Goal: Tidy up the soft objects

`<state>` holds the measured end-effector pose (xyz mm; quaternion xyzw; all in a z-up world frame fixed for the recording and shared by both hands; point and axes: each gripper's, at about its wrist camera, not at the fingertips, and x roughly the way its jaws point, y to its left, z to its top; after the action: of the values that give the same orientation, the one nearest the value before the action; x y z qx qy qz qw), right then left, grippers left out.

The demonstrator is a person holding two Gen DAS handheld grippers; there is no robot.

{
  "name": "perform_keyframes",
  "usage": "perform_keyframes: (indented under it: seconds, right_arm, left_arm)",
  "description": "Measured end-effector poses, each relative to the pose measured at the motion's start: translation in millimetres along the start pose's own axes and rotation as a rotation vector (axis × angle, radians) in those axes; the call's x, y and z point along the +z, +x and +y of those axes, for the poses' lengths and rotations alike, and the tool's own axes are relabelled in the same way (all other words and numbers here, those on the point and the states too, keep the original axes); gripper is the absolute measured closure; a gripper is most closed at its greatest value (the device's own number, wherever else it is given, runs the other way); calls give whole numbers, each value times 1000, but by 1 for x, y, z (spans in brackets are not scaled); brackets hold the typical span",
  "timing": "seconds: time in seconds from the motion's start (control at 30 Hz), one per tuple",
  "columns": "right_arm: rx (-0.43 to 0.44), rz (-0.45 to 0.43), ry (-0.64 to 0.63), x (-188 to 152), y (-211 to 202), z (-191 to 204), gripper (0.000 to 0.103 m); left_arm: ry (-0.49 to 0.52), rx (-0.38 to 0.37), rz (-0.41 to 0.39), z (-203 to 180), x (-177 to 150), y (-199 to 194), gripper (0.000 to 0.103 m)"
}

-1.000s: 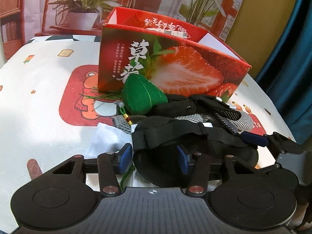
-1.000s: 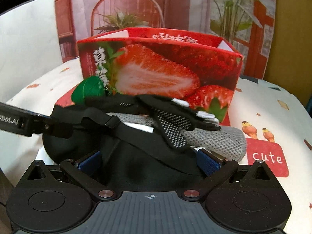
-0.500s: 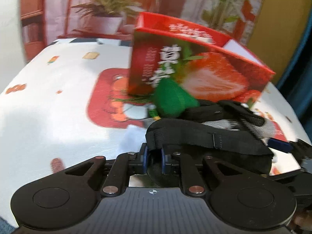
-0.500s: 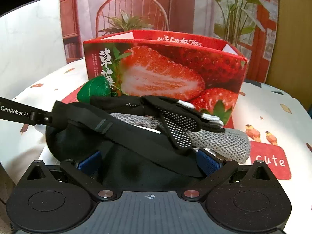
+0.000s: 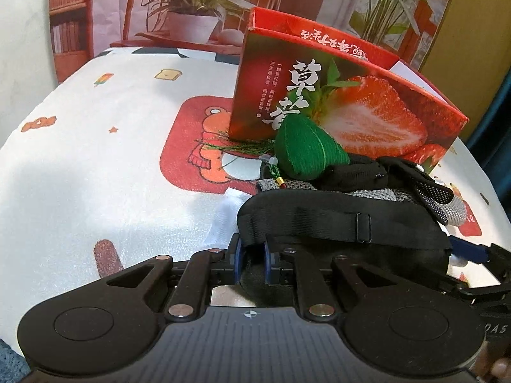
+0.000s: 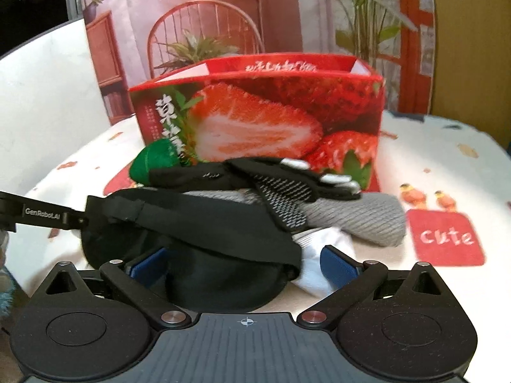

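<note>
The left gripper [image 5: 251, 263] has its blue pads pinched tight on the near left edge of the black eye mask [image 5: 345, 223], right where the strap meets the padded cup. A second ago those jaws stood wide apart on either side of the mask; now only a thin fold of black fabric sits between them.

The right gripper [image 6: 244, 263] is spread wide around the mask's [image 6: 204, 255] other end, and its jaws are just beginning to close. The mask lies between the pads, which do not seem to press on it yet. Its right pad sits beside a white cloth [image 6: 322, 255] poking out from under the pile.

The mask lies at the near side of a heap on the patterned tablecloth [image 5: 111, 159]. Beyond it are black gloves [image 6: 265, 178] with dotted palms, draped over a grey knitted piece [image 6: 361, 217]. A green stuffed pouch [image 5: 306, 153] leans against the strawberry box [image 5: 351, 108], which stands open at the far side.
</note>
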<state>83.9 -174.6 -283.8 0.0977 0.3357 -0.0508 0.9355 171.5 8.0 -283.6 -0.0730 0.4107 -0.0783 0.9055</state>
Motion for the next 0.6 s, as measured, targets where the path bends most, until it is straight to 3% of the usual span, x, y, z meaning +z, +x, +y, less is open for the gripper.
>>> perform_keyframes:
  seconds: [0.17, 0.47, 0.57, 0.6]
  right_arm:
    - [23, -6, 2, -3, 1, 4, 7]
    - [86, -2, 135, -4, 8, -8, 7]
    - [86, -55, 124, -1, -3, -4, 23]
    - [88, -91, 98, 1, -9, -1, 24]
  left_arm:
    - [-8, -14, 6, 1, -4, 1, 88]
    - [-4, -19, 9, 2, -7, 0, 88]
    - [-6, -21, 10, 2, -7, 1, 88]
    - [-7, -22, 10, 3, -8, 0, 88]
